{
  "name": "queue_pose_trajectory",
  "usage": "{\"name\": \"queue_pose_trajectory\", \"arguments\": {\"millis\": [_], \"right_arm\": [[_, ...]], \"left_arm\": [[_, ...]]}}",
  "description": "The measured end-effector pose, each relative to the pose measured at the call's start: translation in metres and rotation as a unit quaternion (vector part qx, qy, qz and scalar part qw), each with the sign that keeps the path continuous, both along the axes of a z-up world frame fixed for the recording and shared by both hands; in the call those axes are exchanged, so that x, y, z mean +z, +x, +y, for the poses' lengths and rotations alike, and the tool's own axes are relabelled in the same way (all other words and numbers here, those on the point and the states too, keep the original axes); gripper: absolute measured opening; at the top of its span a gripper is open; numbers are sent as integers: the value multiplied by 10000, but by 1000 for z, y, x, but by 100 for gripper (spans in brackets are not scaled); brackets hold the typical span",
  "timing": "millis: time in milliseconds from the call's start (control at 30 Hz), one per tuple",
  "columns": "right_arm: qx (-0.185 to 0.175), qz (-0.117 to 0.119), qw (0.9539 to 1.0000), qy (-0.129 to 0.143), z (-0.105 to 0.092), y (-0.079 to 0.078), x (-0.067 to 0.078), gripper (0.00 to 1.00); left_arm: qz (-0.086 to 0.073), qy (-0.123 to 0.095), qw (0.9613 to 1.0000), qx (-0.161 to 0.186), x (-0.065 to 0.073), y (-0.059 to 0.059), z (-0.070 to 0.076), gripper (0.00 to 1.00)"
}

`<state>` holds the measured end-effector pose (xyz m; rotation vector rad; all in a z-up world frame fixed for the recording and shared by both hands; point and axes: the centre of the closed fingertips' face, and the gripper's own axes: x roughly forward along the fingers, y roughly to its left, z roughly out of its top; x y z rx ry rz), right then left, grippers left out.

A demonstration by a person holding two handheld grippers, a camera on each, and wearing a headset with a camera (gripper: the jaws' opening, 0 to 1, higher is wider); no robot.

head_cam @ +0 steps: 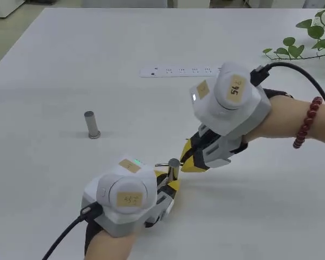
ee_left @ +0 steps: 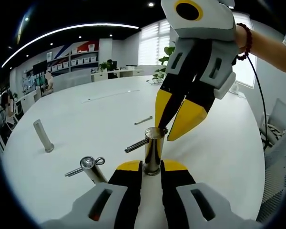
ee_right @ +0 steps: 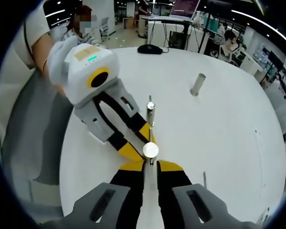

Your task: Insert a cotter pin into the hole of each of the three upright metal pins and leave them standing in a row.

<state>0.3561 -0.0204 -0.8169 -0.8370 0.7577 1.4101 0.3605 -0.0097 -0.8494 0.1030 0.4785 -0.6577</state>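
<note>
While the right gripper (ee_left: 166, 134) is pressing its yellow tips against the top of the held pin (ee_left: 152, 152), they are covering one end of the cotter pin (ee_left: 136, 144). The tips are sitting nearly together, but I cannot tell whether they are pinching anything. Well left of the held pin, a bare pin (head_cam: 91, 124) is standing. The left gripper view is adding a second pin (ee_left: 90, 168), already fitted, nearer the held pin, and a loose cotter pin (ee_left: 143, 120) beyond it. The left gripper (ee_left: 152, 165) is clamping the held pin's base.

Silver metal pin (ee_left: 153, 150), cotter pin (ee_left: 136, 145); yellow-tipped left gripper (ee_left: 152, 167), right gripper (ee_right: 151, 164).
</note>
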Motion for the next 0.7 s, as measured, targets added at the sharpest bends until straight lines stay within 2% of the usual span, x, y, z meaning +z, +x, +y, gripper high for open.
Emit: {"name": "queue_pose_trajectory", "arguments": {"millis": [200,267,400,500,567,633,700], "right_arm": [[-103,-4,9999,95,1,1,4,16],[-184,24,9996,189,2,2,7,19],[-388,156,9981,461,8,-3,15,25],[-531,216,9963,646,12,-4,21,29],[-670,263,9944,776,14,-3,25,31],[-809,277,9920,931,16,-1,30,34],[-993,307,9883,1113,20,2,35,35]], "left_arm": [[-8,-66,10000,6,7,-4,0,19],[-11,2,10000,-19,7,-7,1,22],[87,27,10000,-24,7,-15,4,24],[143,-7,9999,-91,10,-21,3,26],[326,-148,9993,-76,10,-26,1,26],[313,-120,9994,-130,13,-31,0,28],[325,-182,9992,-155,17,-36,-1,29]]}}
